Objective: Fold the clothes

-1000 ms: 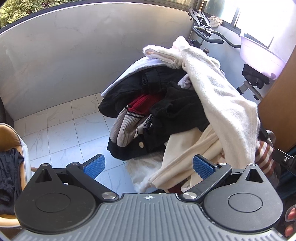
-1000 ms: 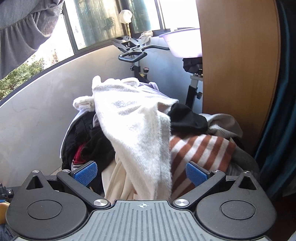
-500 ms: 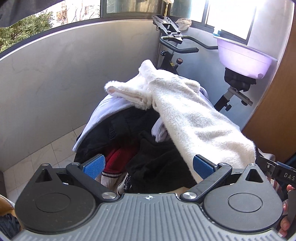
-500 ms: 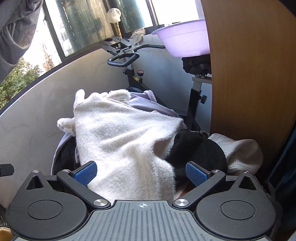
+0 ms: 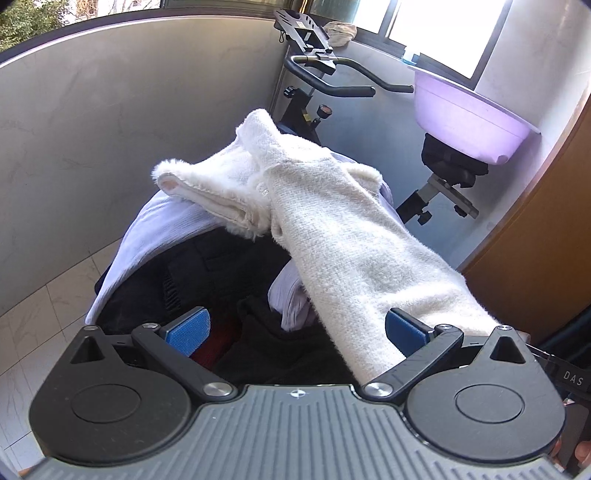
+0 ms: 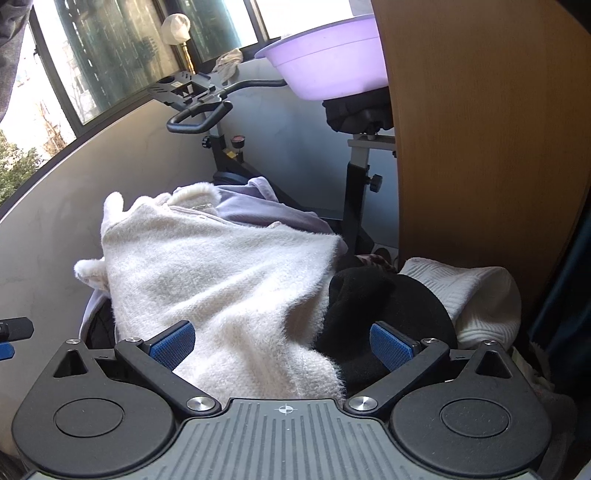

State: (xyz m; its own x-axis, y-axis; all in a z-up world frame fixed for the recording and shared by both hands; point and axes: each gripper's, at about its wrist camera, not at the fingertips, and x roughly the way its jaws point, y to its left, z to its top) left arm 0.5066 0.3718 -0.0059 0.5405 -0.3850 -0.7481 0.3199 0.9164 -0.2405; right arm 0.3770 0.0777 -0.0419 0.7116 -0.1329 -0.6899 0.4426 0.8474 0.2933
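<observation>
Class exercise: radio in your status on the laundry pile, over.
Left gripper open, right gripper open, both empty. White fluffy sweater tops the clothes pile, not yet gripped. Exercise bike behind; nothing blocking.

Grey wall [image 5: 110, 110], sunlit windows [image 6: 110, 55], exercise bike [image 6: 207, 110] (lilac basin [image 5: 465, 118] atop), tiled floor [image 5: 37, 295]

txt: I read "DAS" only, white caps | on: black bar [image 5: 569, 376], lower-right edge of left wrist view, word cut by frame edge | bike console [image 5: 304, 31]: small label there, too blurry, can't read | right wrist view: no legible txt | no nums, no brands I can make out
</observation>
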